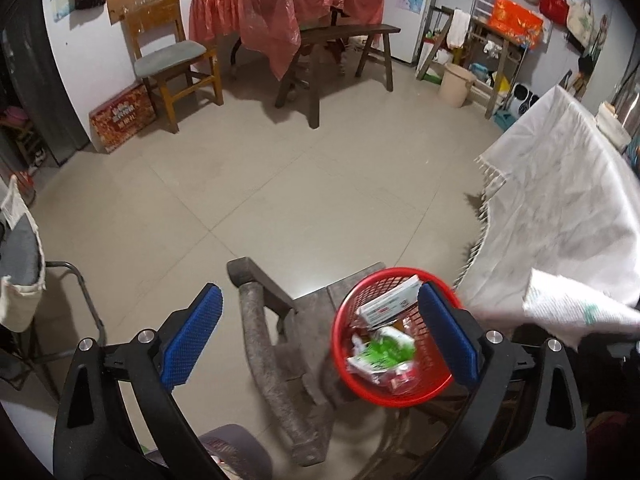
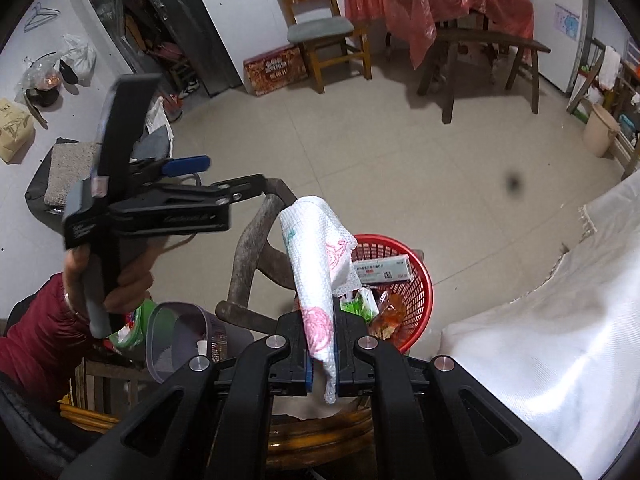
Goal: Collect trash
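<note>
Tiled floor (image 1: 280,184), open room; a white cloth (image 1: 560,208) covers the surface on the right side of both views. Old wooden chair (image 1: 256,320) stands in the foreground and carries the red mesh basket (image 1: 340,344) on its seat. Basket already holds several pieces: a white carton (image 2: 382,269) lying across the top, a green-and-white wrapper (image 1: 380,350), and an orange-brown crinkled packet (image 2: 390,312); so part of the collecting looks done. A grey translucent bin (image 2: 180,336) sits low on the left in the right wrist view, its contents too dim to read. Left gripper (image 1: 320,336): blue pads spread wide, nothing between them, positioned above the chair with the basket just behind its right-side pad; the person's hand (image 2: 116,280), in a dark red sleeve, grips its handle. Right gripper (image 2: 322,344): jaws pressed together on a crumpled paper towel (image 2: 316,252), white with pink and green print, which stands up out of the pinch and leans over the near rim of the basket, not yet inside. Judgement: the towel is the piece in hand; left to do is carry it over the opening and let go. Further loose trash is not discernible from these views.
</note>
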`<state>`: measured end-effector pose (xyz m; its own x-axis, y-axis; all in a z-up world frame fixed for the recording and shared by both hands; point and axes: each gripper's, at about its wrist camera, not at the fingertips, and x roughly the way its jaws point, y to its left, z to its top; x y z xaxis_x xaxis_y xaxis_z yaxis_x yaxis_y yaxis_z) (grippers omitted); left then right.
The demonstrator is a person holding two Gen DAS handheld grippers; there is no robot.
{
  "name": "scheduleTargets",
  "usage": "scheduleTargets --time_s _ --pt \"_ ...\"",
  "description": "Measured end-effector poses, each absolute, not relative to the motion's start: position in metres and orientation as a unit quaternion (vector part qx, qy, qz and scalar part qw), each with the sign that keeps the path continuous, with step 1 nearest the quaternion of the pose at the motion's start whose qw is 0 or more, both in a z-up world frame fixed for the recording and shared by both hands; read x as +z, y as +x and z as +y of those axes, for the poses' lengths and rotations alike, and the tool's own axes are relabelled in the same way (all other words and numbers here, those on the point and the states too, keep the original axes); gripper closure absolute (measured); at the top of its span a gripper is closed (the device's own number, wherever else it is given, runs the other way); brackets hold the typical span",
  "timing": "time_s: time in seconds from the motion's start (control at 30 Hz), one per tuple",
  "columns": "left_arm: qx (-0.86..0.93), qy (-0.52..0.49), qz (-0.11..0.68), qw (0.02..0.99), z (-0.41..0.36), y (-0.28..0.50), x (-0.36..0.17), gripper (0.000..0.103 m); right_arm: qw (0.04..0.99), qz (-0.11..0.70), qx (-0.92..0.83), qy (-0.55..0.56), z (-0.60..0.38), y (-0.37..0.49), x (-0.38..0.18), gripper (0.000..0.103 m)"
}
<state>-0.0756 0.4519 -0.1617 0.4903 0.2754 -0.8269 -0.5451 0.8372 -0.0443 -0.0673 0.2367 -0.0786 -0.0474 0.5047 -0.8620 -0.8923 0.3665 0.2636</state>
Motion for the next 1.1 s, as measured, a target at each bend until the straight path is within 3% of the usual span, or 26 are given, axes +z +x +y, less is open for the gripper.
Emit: scheduleTargets --time_s 0.83,0.93,0.97,1.1 --pt "0.257 -0.101 0.459 0.845 0.427 -0.109 -0.169 0.008 0.645 0.523 0.509 -0.227 0.269 -0.065 -0.116 0.093" --pt "0.250 -0.112 0.470 0.839 0.427 -0.107 -0.175 0.008 0.646 0.530 0.496 -0.237 0.273 -0.064 -0.128 0.061" --pt "0.249 -0.113 0.472 0.838 0.426 -0.106 -0.176 0.008 0.648 0.526 0.496 -0.240 0.275 -0.065 -0.129 0.055" --pt "0.247 -0.109 0.472 0.839 0.423 -0.104 -0.175 0.007 0.649 0.520 0.500 -0.242 0.275 -0.069 -0.127 0.049"
